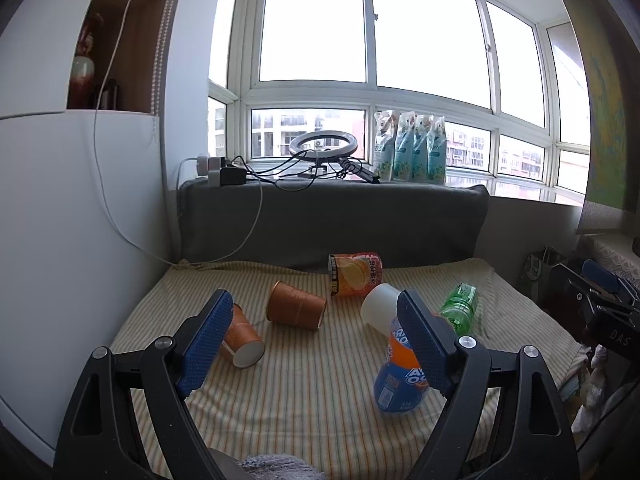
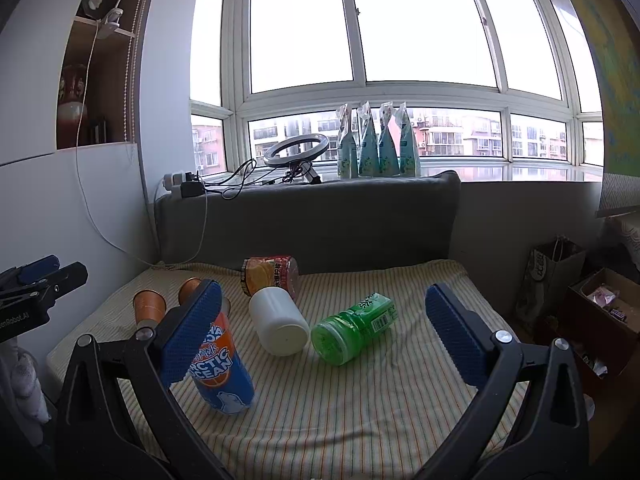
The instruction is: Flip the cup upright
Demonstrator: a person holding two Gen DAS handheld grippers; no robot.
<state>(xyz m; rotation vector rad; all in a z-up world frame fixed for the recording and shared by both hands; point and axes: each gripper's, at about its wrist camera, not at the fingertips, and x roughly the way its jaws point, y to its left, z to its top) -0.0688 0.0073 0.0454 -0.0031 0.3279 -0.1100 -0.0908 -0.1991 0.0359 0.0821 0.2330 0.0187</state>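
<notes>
Several cups lie on their sides on a striped cloth (image 1: 312,372). In the left wrist view two orange paper cups (image 1: 295,306) (image 1: 242,336) lie at the left, a white cup (image 1: 380,304) in the middle, a green cup (image 1: 460,306) to the right, an orange printed cup (image 1: 356,274) at the back. An orange-and-blue Arctic Ocean cup (image 1: 400,376) lies nearest. My left gripper (image 1: 316,344) is open and empty above the cloth. My right gripper (image 2: 324,336) is open and empty, with the white cup (image 2: 280,322) and green cup (image 2: 354,322) lying beyond its fingers.
A grey cushion (image 1: 332,220) backs the cloth, with a ring light (image 1: 326,146), chargers and cables, and several pouches (image 1: 410,146) on the sill behind. A white cabinet stands at the left. A paper bag (image 2: 548,276) and a cardboard box (image 2: 604,320) sit at the right.
</notes>
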